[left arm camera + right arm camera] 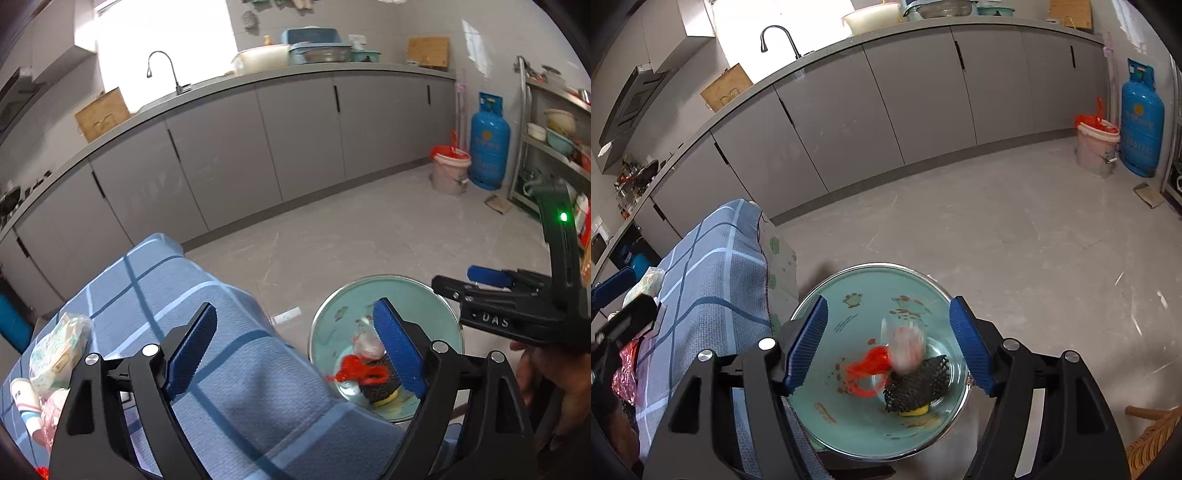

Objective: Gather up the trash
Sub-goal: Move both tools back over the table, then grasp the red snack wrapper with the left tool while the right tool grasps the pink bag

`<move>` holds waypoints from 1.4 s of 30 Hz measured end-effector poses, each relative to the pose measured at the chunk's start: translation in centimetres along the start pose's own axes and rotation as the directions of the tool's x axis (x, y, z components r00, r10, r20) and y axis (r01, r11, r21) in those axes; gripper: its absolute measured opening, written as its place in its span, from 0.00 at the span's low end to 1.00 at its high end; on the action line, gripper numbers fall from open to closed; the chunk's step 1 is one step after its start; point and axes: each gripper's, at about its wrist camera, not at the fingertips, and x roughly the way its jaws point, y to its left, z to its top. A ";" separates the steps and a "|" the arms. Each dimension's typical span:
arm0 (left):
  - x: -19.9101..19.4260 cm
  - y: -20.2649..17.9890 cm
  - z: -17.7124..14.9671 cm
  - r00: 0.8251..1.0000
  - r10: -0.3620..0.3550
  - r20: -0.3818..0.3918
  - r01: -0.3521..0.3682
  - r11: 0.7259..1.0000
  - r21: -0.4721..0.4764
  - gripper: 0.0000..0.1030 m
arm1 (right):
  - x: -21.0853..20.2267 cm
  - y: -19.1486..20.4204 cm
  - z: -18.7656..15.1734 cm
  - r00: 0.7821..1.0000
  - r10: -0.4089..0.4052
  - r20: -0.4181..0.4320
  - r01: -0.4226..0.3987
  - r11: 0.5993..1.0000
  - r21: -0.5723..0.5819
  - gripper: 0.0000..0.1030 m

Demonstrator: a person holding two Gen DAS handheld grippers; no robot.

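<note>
Trash [905, 349]: blurred, seemingly falling into basin [849, 291] | left claw [295, 350] released | right claw [888, 345] released

**Lighting and image quality**

Bright daylight enters through the overexposed window [162, 40] above the grey counter, blown to white. Soft shadows cross the blue checked cloth [236, 373]. A pale crumpled wrapper [905, 347] is motion-blurred. Fisheye bending, dark corners.

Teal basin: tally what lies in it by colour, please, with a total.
In the teal basin:
Red plastic scrap: 1
Black foam net: 1
Yellow piece under the net: 1
Pale, motion-blurred wrapper: 1
Total: 4
</note>
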 end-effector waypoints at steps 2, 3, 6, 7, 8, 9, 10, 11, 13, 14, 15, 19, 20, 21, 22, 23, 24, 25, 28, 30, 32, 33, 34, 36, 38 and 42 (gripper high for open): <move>-0.6 0.6 0.0 1.000 0.029 0.006 -0.029 1.000 0.002 0.83 | -0.2 0.4 0.0 1.000 0.006 0.000 -0.006 1.000 -0.004 0.67; -0.9 0.7 0.0 0.999 0.040 0.008 -0.040 0.999 0.006 0.84 | -0.4 0.8 -0.1 1.000 0.010 0.000 -0.010 1.000 -0.010 0.67; -2.1 1.8 -0.4 0.995 0.094 0.009 -0.095 0.995 0.009 0.88 | -0.8 1.4 -0.1 1.000 0.010 0.011 -0.009 1.000 -0.020 0.75; -2.6 2.3 -0.5 0.994 0.112 0.005 -0.112 0.994 0.008 0.88 | -1.0 1.8 -0.1 1.000 0.014 0.013 -0.013 1.000 -0.025 0.75; -2.9 2.6 -0.6 0.992 0.125 0.002 -0.125 0.992 0.005 0.88 | -1.2 2.2 0.0 1.000 0.019 0.014 -0.019 0.999 -0.029 0.75; -3.4 3.1 -0.8 0.990 0.141 -0.001 -0.141 0.990 0.002 0.88 | -1.3 2.6 -0.1 1.000 0.025 0.016 -0.024 0.999 -0.033 0.75; -3.9 3.6 -1.0 0.988 0.153 -0.003 -0.153 0.988 -0.003 0.88 | -1.5 3.3 -0.1 0.999 0.034 0.016 -0.034 0.999 -0.043 0.75; -4.3 4.0 -1.2 0.987 0.161 -0.005 -0.161 0.987 -0.008 0.88 | -1.6 3.8 -0.2 0.999 0.042 0.015 -0.041 0.998 -0.051 0.75; -5.5 5.2 -1.7 0.982 0.189 -0.007 -0.190 0.982 -0.024 0.88 | -1.8 5.1 -0.4 0.998 0.059 0.010 -0.058 0.996 -0.071 0.75; -5.9 5.6 -1.9 0.980 0.200 -0.009 -0.200 0.979 -0.031 0.88 | -1.9 6.0 -0.5 0.997 0.071 0.007 -0.070 0.994 -0.083 0.75; -6.5 6.3 -2.3 0.976 0.217 -0.013 -0.217 0.975 -0.041 0.88 | -2.0 6.9 -0.7 0.996 0.085 0.002 -0.084 0.992 -0.096 0.75; -8.7 9.5 -3.9 0.957 0.288 -0.023 -0.289 0.954 -0.076 0.88 | -2.6 10.7 -1.4 0.990 0.137 -0.009 -0.137 0.980 -0.146 0.76; -9.2 10.4 -4.4 0.951 0.309 -0.029 -0.311 0.947 -0.086 0.88 | -2.7 11.5 -1.4 0.989 0.149 -0.011 -0.149 0.976 -0.157 0.76; -9.7 11.3 -4.8 0.944 0.329 -0.036 -0.331 0.939 -0.096 0.88 | -2.8 12.7 -1.6 0.986 0.165 -0.017 -0.165 0.971 -0.172 0.76; -10.4 12.4 -5.5 0.935 0.351 -0.044 -0.354 0.929 -0.111 0.88 | -2.9 13.5 -1.7 0.984 0.174 -0.022 -0.175 0.968 -0.181 0.77; -10.9 13.6 -6.0 0.928 0.370 -0.053 -0.374 0.919 -0.128 0.88 | -3.0 14.5 -1.9 0.982 0.186 -0.028 -0.188 0.963 -0.191 0.77; -11.3 14.4 -6.5 0.921 0.385 -0.060 -0.390 0.910 -0.140 0.88 | -3.0 15.4 -2.1 0.979 0.198 -0.035 -0.201 0.959 -0.201 0.77; -11.8 15.4 -7.1 0.912 0.405 -0.068 -0.411 0.899 -0.154 0.88 | -3.1 16.7 -2.4 0.976 0.214 -0.045 -0.218 0.951 -0.218 0.77; -13.1 18.7 -9.4 0.876 0.469 -0.112 -0.482 0.855 -0.190 0.89 | -3.4 20.0 -3.2 0.966 0.249 -0.069 -0.258 0.930 -0.261 0.77; -13.9 20.8 -11.2 0.858 0.492 -0.147 -0.514 0.831 -0.214 0.89 | -3.6 22.0 -3.8 0.960 0.267 -0.084 -0.280 0.916 -0.288 0.77; -14.6 22.8 -13.2 0.839 0.511 -0.183 -0.543 0.805 -0.238 0.89 | -3.8 24.3 -4.4 0.952 0.287 -0.103 -0.305 0.898 -0.317 0.77; -14.8 23.4 -13.9 0.834 0.515 -0.198 -0.551 0.797 -0.248 0.89 | -3.9 25.0 -4.7 0.950 0.293 -0.108 -0.313 0.892 -0.325 0.78; -15.1 24.0 -14.6 0.831 0.515 -0.211 -0.556 0.791 -0.258 0.89 | -4.0 26.1 -5.0 0.946 0.303 -0.116 -0.324 0.884 -0.337 0.81; -15.5 25.1 -16.1 0.829 0.507 -0.236 -0.558 0.779 -0.285 0.89 | -4.1 27.7 -5.6 0.941 0.315 -0.123 -0.338 0.872 -0.355 0.88; -15.7 26.0 -17.2 0.835 0.490 -0.250 -0.548 0.774 -0.316 0.89 | -4.0 29.5 -6.2 0.934 0.326 -0.143 -0.356 0.855 -0.378 0.88; -15.7 26.8 -18.4 0.857 0.448 -0.254 -0.514 0.776 -0.367 0.89 | -3.6 32.4 -7.6 0.925 0.331 -0.184 -0.379 0.827 -0.416 0.88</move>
